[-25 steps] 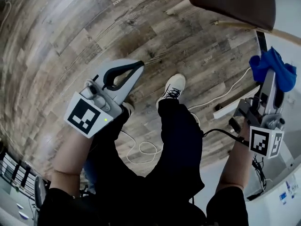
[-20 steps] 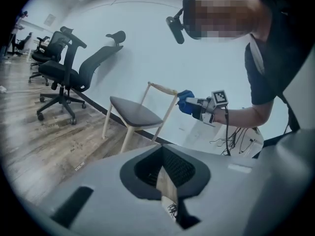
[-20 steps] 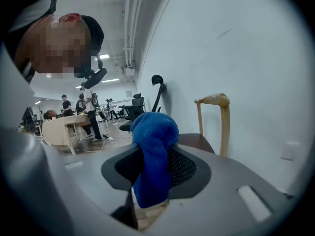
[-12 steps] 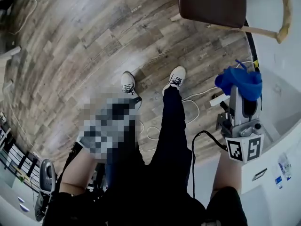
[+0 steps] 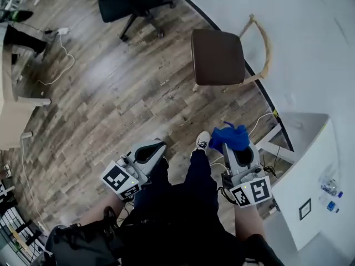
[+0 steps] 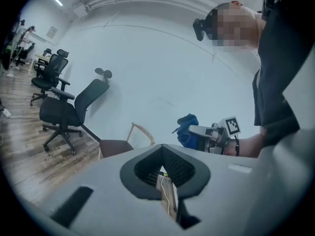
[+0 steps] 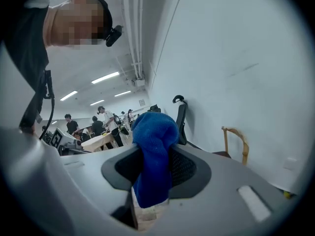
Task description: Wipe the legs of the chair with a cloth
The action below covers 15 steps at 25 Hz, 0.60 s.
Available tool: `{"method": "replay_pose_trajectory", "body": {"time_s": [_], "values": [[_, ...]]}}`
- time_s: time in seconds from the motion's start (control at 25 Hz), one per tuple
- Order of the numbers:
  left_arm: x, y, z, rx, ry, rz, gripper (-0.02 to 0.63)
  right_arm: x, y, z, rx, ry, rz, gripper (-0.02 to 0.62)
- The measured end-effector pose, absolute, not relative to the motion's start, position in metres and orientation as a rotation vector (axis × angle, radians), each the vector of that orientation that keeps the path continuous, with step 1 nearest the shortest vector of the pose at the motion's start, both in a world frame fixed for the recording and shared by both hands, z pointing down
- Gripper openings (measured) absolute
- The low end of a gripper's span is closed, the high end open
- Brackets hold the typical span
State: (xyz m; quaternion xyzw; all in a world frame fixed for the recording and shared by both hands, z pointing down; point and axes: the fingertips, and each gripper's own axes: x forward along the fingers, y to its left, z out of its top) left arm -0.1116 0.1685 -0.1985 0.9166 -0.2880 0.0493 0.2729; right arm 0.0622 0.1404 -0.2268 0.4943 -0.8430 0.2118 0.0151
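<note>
Cloth (image 5: pixel 230 136), blue, pinched in right tool (image 5: pixel 232 147), jaws closed on it, bunch hanging over the tips. Left tool (image 5: pixel 160 146) closed tight, empty, held low beside the legs. Chair (image 5: pixel 219 57) by wall, brown seat, well apart from both tools.

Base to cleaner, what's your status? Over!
Left gripper shut, empty. Right gripper shut on blue cloth. Chair ahead, legs not yet touched. White cable on floor near shoe.
</note>
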Motion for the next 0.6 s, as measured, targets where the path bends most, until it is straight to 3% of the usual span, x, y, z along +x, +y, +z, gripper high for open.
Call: {"method": "replay_pose_trajectory", "body": {"time_s": [0.6], "values": [[-0.116, 0.188, -0.324, 2.581, -0.747, 0.037, 0.006, 0.024, 0.211, -0.359, 1.570, -2.753, 0.574, 0.144]]}}
